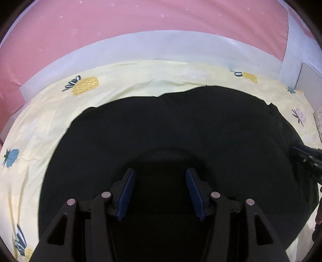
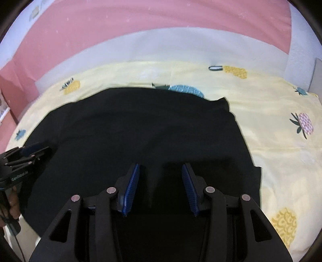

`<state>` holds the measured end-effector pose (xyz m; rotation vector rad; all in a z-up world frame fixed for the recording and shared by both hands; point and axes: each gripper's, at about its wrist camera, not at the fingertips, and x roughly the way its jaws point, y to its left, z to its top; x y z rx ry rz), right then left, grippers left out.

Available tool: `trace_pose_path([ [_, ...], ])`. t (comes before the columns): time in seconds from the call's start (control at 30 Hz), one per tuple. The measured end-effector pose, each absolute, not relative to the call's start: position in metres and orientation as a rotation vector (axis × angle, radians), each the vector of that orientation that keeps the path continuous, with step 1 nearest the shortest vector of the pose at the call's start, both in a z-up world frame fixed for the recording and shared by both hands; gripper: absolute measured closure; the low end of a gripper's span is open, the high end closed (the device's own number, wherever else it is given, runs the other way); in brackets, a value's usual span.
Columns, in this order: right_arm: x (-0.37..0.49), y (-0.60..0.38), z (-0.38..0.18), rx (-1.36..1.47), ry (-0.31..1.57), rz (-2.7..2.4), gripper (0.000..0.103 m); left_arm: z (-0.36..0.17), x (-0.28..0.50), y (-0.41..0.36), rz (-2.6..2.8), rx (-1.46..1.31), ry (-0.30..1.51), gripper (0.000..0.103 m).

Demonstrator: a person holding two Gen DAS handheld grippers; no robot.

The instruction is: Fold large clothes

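A large black garment (image 1: 181,121) lies spread flat on a yellow sheet; in the right wrist view the garment (image 2: 140,121) fills the middle, with its right edge and a corner showing. My left gripper (image 1: 160,171) hovers over the cloth, its blue pads apart with nothing between them. My right gripper (image 2: 161,165) stands open the same way above the garment's right half. Each gripper shows in the other's view: the right gripper (image 1: 306,159) at the far right edge, the left gripper (image 2: 30,153) at the far left, held by a hand (image 2: 14,201).
The yellow sheet (image 1: 50,121) printed with pineapples (image 1: 85,85) covers the bed around the garment; the sheet (image 2: 281,161) is widest on the right. A white bed edge (image 1: 140,46) and a pink wall (image 1: 140,16) lie beyond.
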<state>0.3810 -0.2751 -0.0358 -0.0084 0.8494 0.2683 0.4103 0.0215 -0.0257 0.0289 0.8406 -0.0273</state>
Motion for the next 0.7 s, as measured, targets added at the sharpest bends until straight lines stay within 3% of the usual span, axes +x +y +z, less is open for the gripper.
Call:
trace_pose_path([
  [0.43,0.325,-0.280,-0.047,-0.060,0.826,0.324,0.059,-0.029,0.349,-0.011,-0.089,0.084,0.783,0.047],
  [0.57,0.334,-0.301,-0.062,-0.046,0.836,0.265,0.059,-0.040,0.357,0.001,-0.074,0.071,0.794,0.039],
  [0.7,0.339,-0.323,-0.060,-0.016,0.855,0.225,0.059,-0.031,0.357,0.022,-0.061,0.029,0.804,0.039],
])
